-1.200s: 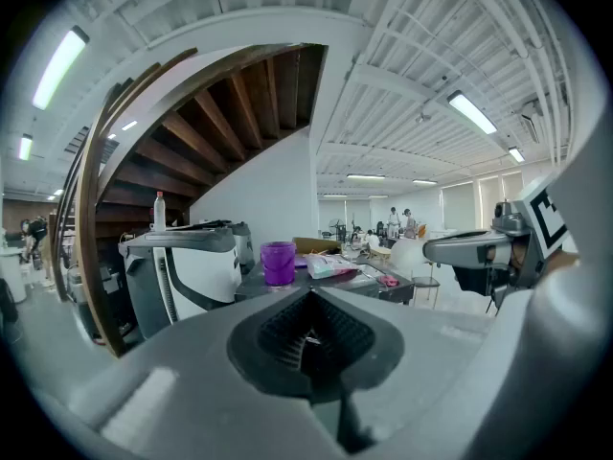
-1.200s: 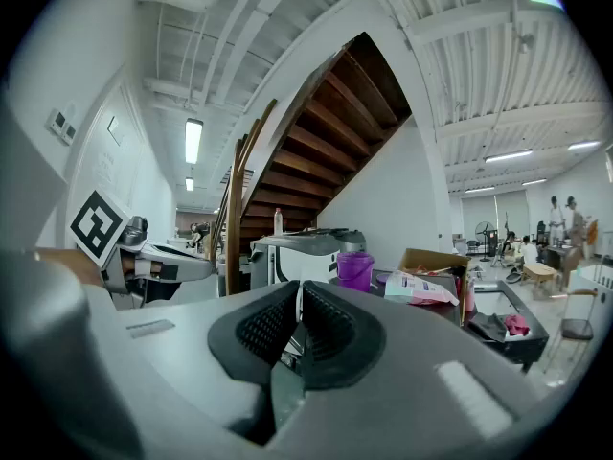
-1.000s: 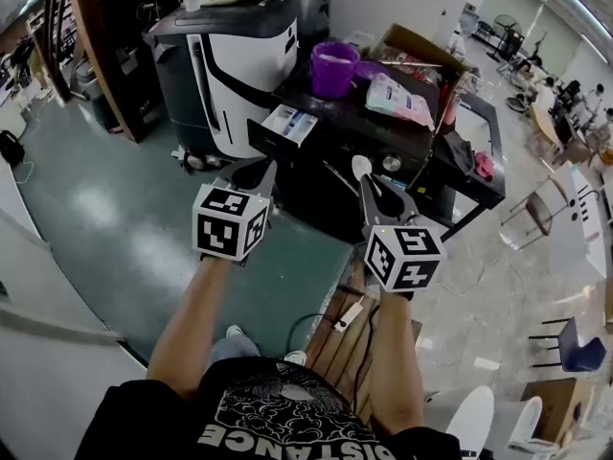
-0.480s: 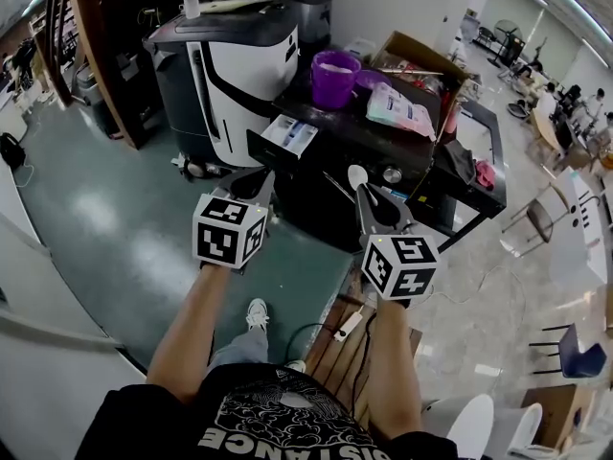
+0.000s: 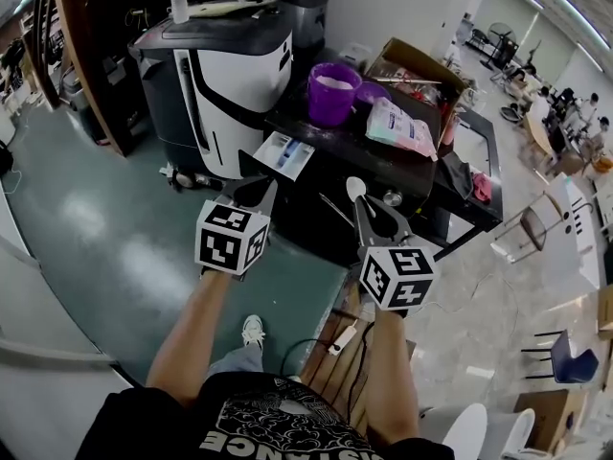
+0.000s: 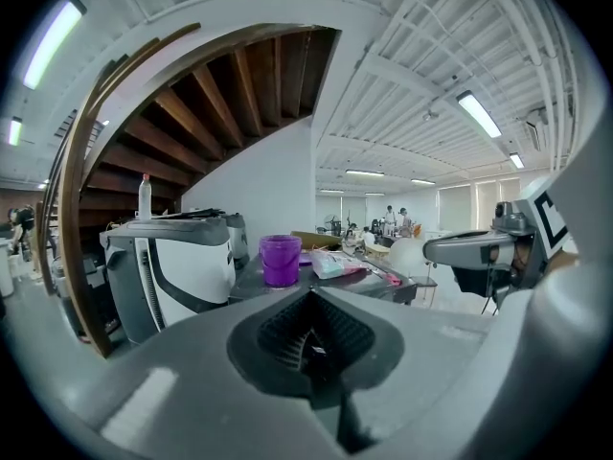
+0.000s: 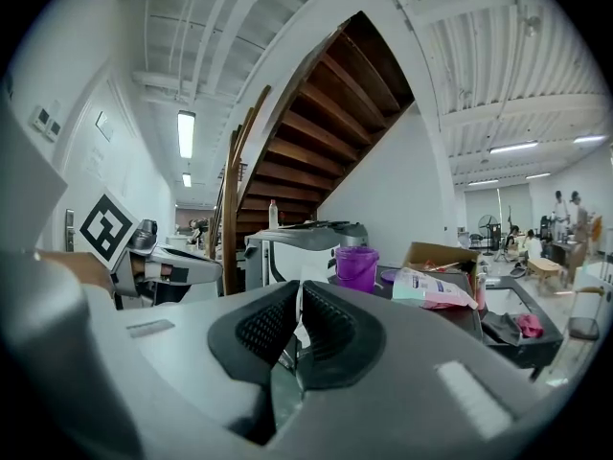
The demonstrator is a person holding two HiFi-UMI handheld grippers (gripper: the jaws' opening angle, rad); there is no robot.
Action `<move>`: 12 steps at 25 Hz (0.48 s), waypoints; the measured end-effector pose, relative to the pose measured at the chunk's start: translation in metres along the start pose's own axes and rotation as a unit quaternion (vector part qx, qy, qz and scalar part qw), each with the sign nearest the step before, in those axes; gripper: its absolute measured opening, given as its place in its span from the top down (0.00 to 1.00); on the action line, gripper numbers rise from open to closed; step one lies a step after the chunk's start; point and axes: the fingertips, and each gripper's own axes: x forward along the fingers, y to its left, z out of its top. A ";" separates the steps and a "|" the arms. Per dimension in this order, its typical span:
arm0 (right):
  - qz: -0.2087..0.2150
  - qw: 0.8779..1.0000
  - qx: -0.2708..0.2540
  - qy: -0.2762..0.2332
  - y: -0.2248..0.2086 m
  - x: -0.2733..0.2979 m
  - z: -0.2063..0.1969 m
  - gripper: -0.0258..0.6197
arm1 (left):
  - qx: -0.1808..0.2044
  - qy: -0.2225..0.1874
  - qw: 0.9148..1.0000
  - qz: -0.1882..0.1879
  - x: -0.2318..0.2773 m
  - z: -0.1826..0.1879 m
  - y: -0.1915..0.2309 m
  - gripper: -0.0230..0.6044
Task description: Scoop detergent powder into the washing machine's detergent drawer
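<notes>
Both grippers have sunk a touch lower in the frame, and the open detergent drawer (image 5: 284, 153) has drifted down with them to centre, jutting from the black washer (image 5: 345, 140). The left gripper (image 5: 253, 192) is pinched shut on nothing just below that drawer. The right gripper (image 5: 365, 207) clamps a white spoon (image 5: 355, 188), bowl up, right of the drawer and clear of it, with the purple tub (image 5: 332, 94) on the washer's top.

We count one purple plastic bucket (image 5: 332, 92), one pastel detergent pouch (image 5: 397, 126) and one open white drawer (image 5: 283, 152) out past the fingers (image 5: 251, 194), plus one white plastic scoop (image 5: 355, 187) pinched in the right gripper (image 5: 364, 209).
</notes>
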 end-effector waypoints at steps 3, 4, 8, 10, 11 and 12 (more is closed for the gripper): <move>-0.005 1.000 0.003 0.004 -0.004 0.025 0.003 0.91 | -0.003 0.003 1.000 -0.003 0.018 0.004 0.020 0.96; -0.007 1.000 0.003 0.005 -0.005 0.033 0.005 0.91 | -0.004 0.004 1.000 -0.005 0.024 0.005 0.027 0.96; -0.015 1.000 0.005 0.006 -0.008 0.063 0.012 0.91 | -0.009 0.005 1.000 -0.016 0.047 0.011 0.051 0.96; -0.021 1.000 0.007 0.007 -0.010 0.075 0.016 0.91 | -0.008 0.004 1.000 -0.022 0.057 0.016 0.061 0.96; -0.025 1.000 0.008 0.007 -0.011 0.081 0.019 0.91 | -0.008 0.004 1.000 -0.026 0.061 0.018 0.066 0.96; -0.028 1.000 0.008 0.007 -0.011 0.086 0.021 0.91 | -0.009 0.003 1.000 -0.029 0.066 0.020 0.070 0.96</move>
